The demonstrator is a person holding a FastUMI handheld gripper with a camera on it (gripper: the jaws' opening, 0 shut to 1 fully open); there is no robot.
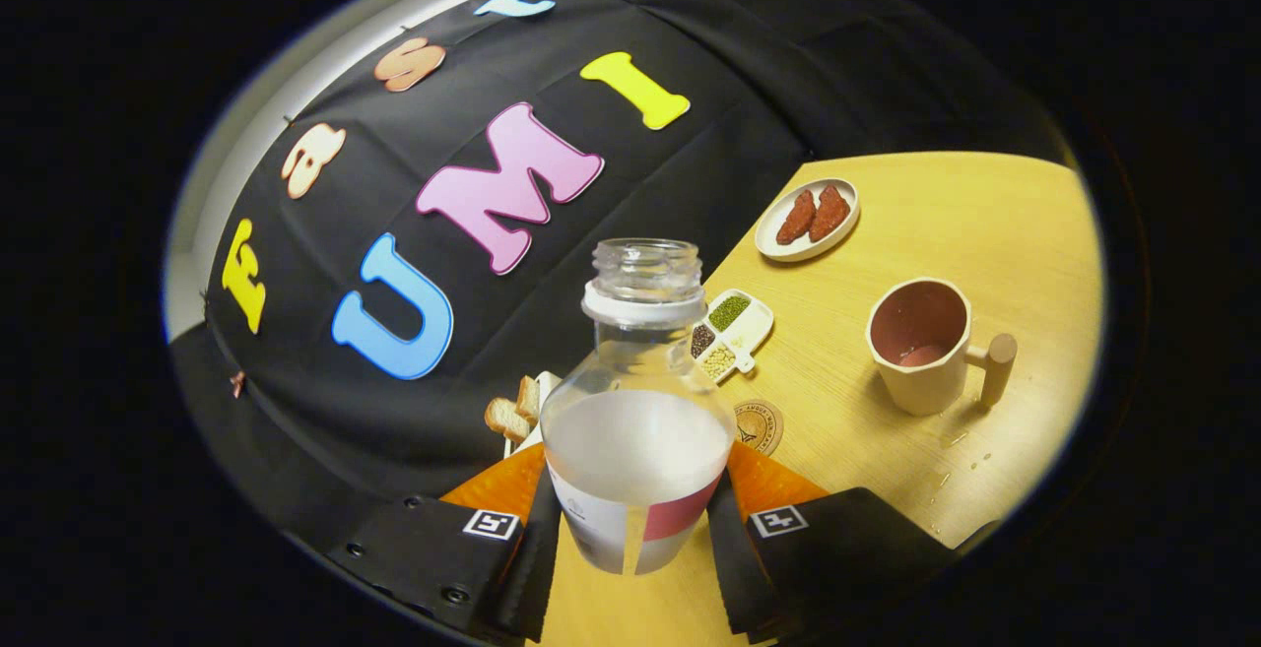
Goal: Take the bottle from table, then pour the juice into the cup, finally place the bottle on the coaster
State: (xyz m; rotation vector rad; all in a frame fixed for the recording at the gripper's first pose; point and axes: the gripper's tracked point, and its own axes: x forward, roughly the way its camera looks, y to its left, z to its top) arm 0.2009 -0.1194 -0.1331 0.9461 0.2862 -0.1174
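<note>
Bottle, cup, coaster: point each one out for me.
bottle (638, 440): gripper view, on its clear body between the jaws.
cup (916, 376): gripper view, on its outer wall.
coaster (761, 424): gripper view, on its visible top face.

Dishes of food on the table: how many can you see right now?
3. A plate of red pieces beyond the cup; a divided tray of beans right of the bottle's neck; a bread plate left of it, partly hidden.

My gripper (630, 519) is closed on the bottle (635, 430), one finger pressing each side of its lower body; my fingers (532, 549) reach forward in a narrow V; the whole view is tilted, so my wrist is rolled to one side.
</note>
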